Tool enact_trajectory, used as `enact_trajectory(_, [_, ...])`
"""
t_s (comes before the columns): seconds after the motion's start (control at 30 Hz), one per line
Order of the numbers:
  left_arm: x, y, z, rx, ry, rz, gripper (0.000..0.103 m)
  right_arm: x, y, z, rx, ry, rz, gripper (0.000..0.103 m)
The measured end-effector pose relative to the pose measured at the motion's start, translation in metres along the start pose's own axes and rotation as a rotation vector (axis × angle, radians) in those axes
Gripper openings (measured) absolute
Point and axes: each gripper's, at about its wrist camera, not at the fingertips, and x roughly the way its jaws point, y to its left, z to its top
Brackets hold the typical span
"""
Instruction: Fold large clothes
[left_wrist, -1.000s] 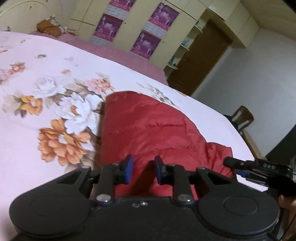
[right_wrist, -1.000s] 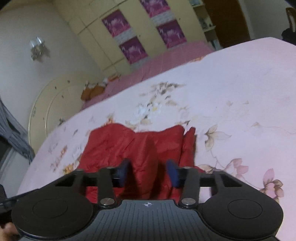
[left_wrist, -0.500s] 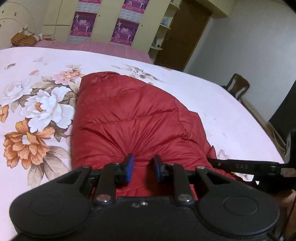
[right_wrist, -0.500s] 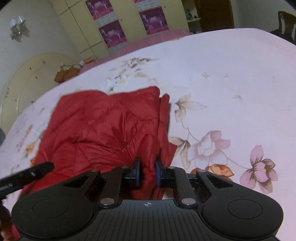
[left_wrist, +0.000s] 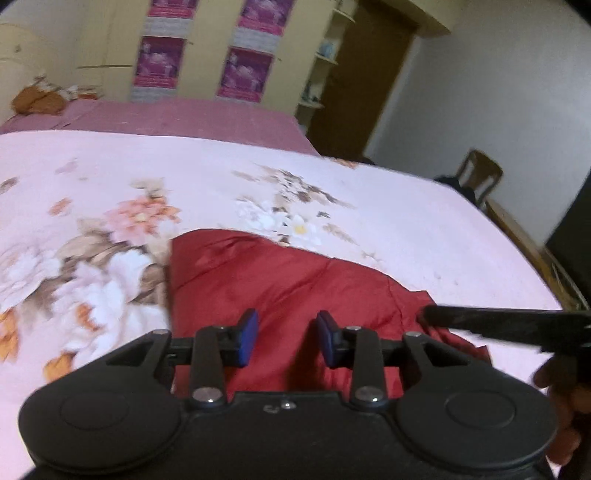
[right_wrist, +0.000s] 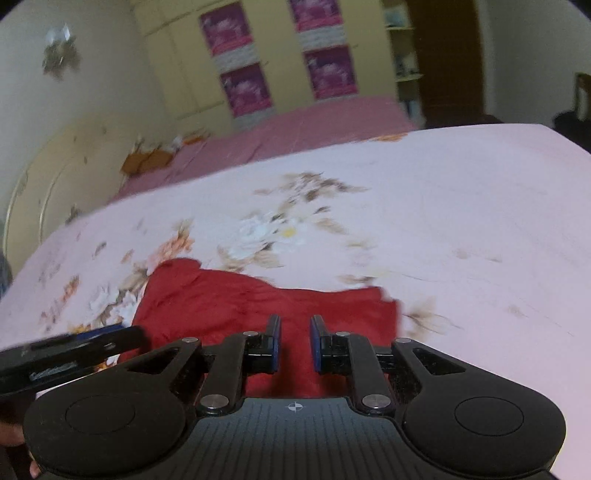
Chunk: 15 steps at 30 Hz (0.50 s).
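**A:** How far along with the fold?

**B:** Looks mostly done. Lying on the flowered bed (left_wrist: 406, 221), toward its near edge: a red quilted jacket (left_wrist: 295, 280), doubled over into a compact, roughly oblong block. No sleeve or hood seen sticking out.

**A:** Any hold on it?

**B:** Apparently not. Left tongs (left_wrist: 284, 338): opening right now, blue pads well apart, nothing between them, only red cloth showing below through the gap. Right tongs (right_wrist: 294, 345): parted by a narrow slot, nothing visibly pinched there either. Both hovering just over the jacket's near part, so hard to rule out a brush against the cloth.

**A:** Tidy enough to call finished?

**B:** Not quite, judging from here. Far edge uneven, with a raised lump at the far left corner. Right side showing loose layers poking out rather than one clean crease. Near edge hidden under both tools, so cannot tell there.

**A:** Left to do, then?

**B:** Probably squaring up that right side and pressing the puff flat. Perhaps one more fold, if aiming for a smaller bundle. Springy filling and slick shell, by the look of it, likely to creep back open. Worth a firm press before leaving alone.
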Motion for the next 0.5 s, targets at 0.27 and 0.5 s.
enact_trajectory(0.27, [0.049, -0.007, -0.006, 0.033, 0.124, -0.004, 0.035, 0.058, -0.04, -0.021, 0.071, 0.079, -0.061, 0.016])
enact_trajectory(0.5, [0.054, -0.019, -0.008, 0.128, 0.159, 0.037, 0.035, 0.058, -0.046, -0.026, 0.09, 0.062, -0.052, 0.016])
